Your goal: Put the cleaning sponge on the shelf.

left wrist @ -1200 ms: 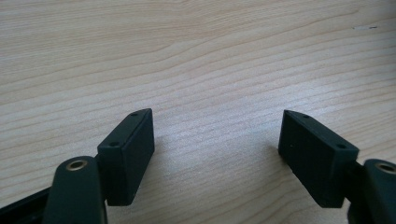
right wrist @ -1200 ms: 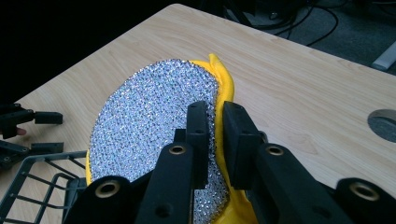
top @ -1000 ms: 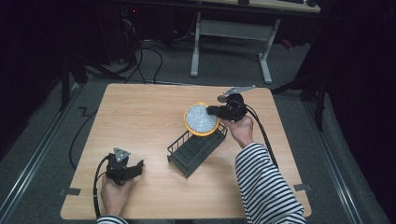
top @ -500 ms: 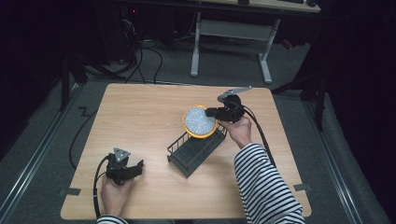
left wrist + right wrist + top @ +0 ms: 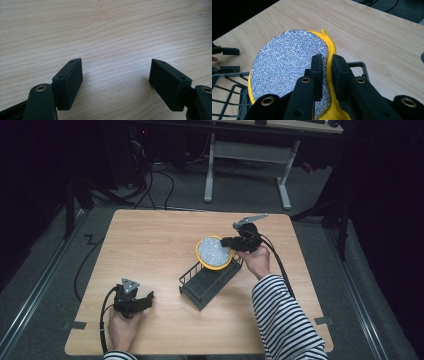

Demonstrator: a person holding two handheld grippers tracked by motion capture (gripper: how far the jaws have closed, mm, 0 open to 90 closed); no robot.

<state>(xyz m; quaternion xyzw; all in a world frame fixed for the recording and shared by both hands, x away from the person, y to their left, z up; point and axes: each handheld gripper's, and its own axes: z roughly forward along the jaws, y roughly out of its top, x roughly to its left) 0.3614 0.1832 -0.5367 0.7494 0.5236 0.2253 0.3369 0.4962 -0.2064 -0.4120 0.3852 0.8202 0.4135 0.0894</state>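
A round yellow scrubber (image 5: 214, 251) with a glittering silver face (image 5: 287, 67) stands tilted over the far end of a black wire basket (image 5: 205, 285). My right gripper (image 5: 225, 241) is shut on the scrubber's yellow rim, and its two jaws (image 5: 327, 58) pinch that rim between them. The basket's wire (image 5: 227, 100) lies under the scrubber. My left gripper (image 5: 148, 299) rests on the wooden table (image 5: 150, 245) at the near left. Its jaws (image 5: 116, 67) stand wide open over bare wood with nothing between them.
The basket lies slantwise in the middle of the table. A cable (image 5: 280, 265) trails from the right gripper along the striped sleeve (image 5: 285, 320). White desk legs (image 5: 210, 170) and floor cables (image 5: 165, 175) lie beyond the table's far edge.
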